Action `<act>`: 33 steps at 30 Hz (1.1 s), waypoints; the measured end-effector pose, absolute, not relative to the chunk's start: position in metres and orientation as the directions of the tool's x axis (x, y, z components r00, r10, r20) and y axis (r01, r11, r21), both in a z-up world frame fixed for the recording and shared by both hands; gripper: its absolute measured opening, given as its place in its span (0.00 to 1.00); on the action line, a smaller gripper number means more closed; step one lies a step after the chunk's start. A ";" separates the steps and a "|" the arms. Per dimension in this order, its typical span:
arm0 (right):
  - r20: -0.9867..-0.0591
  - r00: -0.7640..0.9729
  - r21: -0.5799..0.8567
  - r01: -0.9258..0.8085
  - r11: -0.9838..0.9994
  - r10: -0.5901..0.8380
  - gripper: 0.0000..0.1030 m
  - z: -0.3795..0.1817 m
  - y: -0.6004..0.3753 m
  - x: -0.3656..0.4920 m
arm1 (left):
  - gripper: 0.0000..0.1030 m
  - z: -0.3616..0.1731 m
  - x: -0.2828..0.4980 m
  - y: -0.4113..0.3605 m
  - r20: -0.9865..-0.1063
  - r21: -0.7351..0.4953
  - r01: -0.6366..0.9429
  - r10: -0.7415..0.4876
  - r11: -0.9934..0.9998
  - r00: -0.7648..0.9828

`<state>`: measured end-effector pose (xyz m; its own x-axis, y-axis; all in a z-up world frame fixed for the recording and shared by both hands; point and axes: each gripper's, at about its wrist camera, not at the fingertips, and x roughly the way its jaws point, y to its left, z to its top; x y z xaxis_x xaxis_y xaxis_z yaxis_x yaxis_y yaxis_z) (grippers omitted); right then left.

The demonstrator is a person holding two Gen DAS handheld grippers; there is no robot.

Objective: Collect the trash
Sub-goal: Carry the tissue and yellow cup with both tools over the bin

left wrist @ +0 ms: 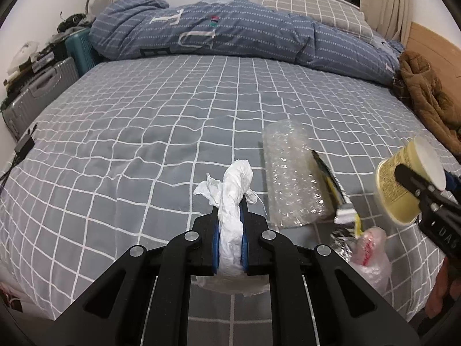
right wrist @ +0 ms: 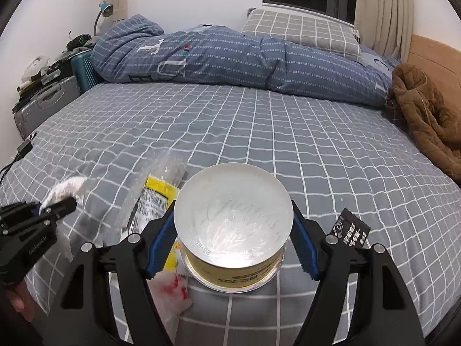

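Left wrist view: left gripper [left wrist: 230,227] had its blue pads pinched tight on a crumpled white tissue [left wrist: 234,199], held above the grey checked bed sheet [left wrist: 129,121]. Right gripper [right wrist: 233,230] clamped a yellow tub [right wrist: 233,259] by its sides, clear lid facing the camera. Just beyond, bubble wrap [left wrist: 291,173] and a yellow wrapper [right wrist: 158,193] lay on the sheet; blue duvet [left wrist: 219,31] bunched at the far edge.

Right gripper [right wrist: 234,240] clamped on a yellow tub [right wrist: 233,230], blue pads against both sides, white lid facing the camera. Left of it, the left gripper [right wrist: 59,206] pinching a crumpled white tissue [right wrist: 67,189]. Between the two, bubble wrap [right wrist: 161,173] over a yellow packet [right wrist: 157,194]. Just right, a black sachet [right wrist: 351,229] on the checked bed [right wrist: 259,132].
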<state>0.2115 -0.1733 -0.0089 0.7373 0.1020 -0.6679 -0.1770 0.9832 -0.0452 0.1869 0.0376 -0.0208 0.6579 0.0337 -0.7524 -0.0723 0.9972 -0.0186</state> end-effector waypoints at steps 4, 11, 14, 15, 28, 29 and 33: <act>-0.670 0.735 -0.048 -0.182 0.982 0.104 0.67 -0.010 -0.175 0.201 | 0.10 -0.018 0.177 0.035 -0.746 -0.017 -0.082 0.042 0.996 0.664; -0.669 0.735 -0.028 -0.177 0.984 0.113 0.67 -0.007 -0.181 0.184 | 0.11 -0.013 0.163 0.034 -0.734 -0.032 -0.077 0.028 0.997 0.678; -0.670 0.733 -0.017 -0.171 0.985 0.116 0.67 -0.006 -0.184 0.178 | 0.11 -0.013 0.155 0.032 -0.734 -0.034 -0.074 0.025 0.997 0.679; -0.670 0.733 -0.011 -0.169 0.986 0.118 0.67 -0.005 -0.186 0.175 | 0.11 -0.013 0.152 0.031 -0.734 -0.036 -0.073 0.024 0.997 0.679; -0.661 0.739 0.000 -0.174 0.985 0.131 0.67 0.014 -0.194 0.138 | 0.11 -0.007 0.114 0.021 -0.722 -0.073 -0.038 -0.027 0.997 0.691; -0.660 0.739 -0.002 -0.178 0.984 0.132 0.67 0.015 -0.194 0.134 | 0.11 -0.006 0.111 0.021 -0.722 -0.075 -0.036 -0.029 0.997 0.691; -0.656 0.742 -0.011 -0.188 0.982 0.135 0.67 0.019 -0.193 0.122 | 0.11 -0.004 0.103 0.018 -0.720 -0.067 -0.033 -0.026 0.997 0.694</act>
